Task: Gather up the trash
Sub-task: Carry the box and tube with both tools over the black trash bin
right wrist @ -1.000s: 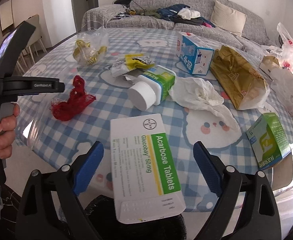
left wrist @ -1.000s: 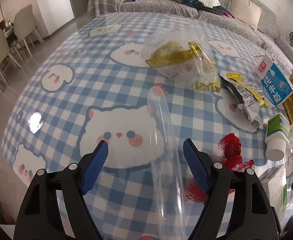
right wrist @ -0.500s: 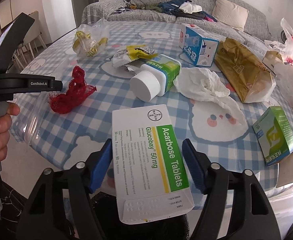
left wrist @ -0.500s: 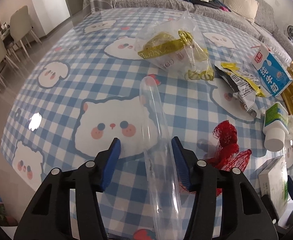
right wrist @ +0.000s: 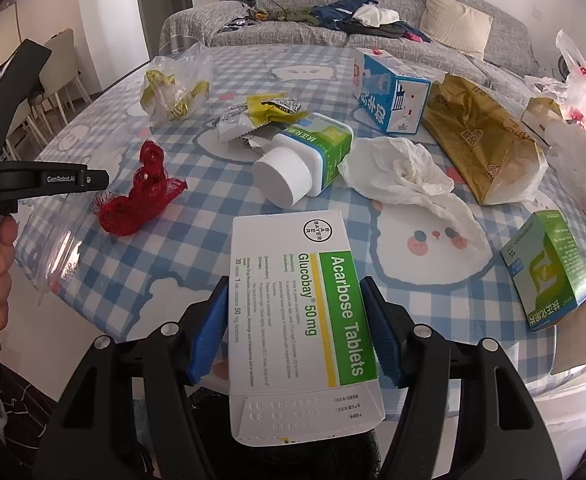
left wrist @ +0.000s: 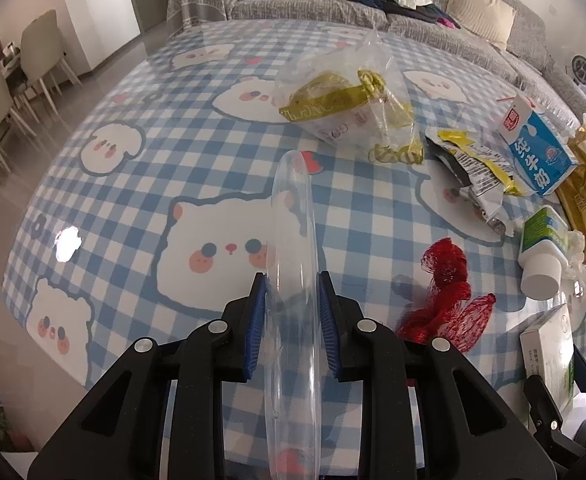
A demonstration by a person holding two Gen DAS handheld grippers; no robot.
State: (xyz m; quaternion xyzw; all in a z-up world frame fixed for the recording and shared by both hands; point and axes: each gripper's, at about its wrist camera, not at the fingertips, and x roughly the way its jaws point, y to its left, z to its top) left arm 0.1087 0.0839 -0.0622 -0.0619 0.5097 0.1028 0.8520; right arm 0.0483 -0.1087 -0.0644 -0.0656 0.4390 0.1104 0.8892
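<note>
My left gripper (left wrist: 292, 324) is shut on the edge of a clear plastic bag (left wrist: 293, 248) at the near edge of the checked table (left wrist: 141, 184); the bag also shows in the right wrist view (right wrist: 55, 258). My right gripper (right wrist: 297, 334) is shut on a white and green Acarbose tablet box (right wrist: 305, 320) at the table's near edge. Trash lies on the table: a red mesh net (right wrist: 141, 196), a white-capped green bottle (right wrist: 305, 160), crumpled tissue (right wrist: 405, 176), a snack wrapper (right wrist: 257, 114) and a green box (right wrist: 549, 268).
A blue milk carton (right wrist: 385, 96), a gold foil bag (right wrist: 481, 140) and a clear bag with gold ribbon (left wrist: 349, 100) lie further back. White plastic bags (right wrist: 573, 92) sit at the far right. A grey sofa (right wrist: 333, 28) stands behind, dining chairs (left wrist: 21, 76) at left.
Both grippers went from open to shut: the left closed on the clear bag, the right closed on the tablet box. Both moved slightly forward.
</note>
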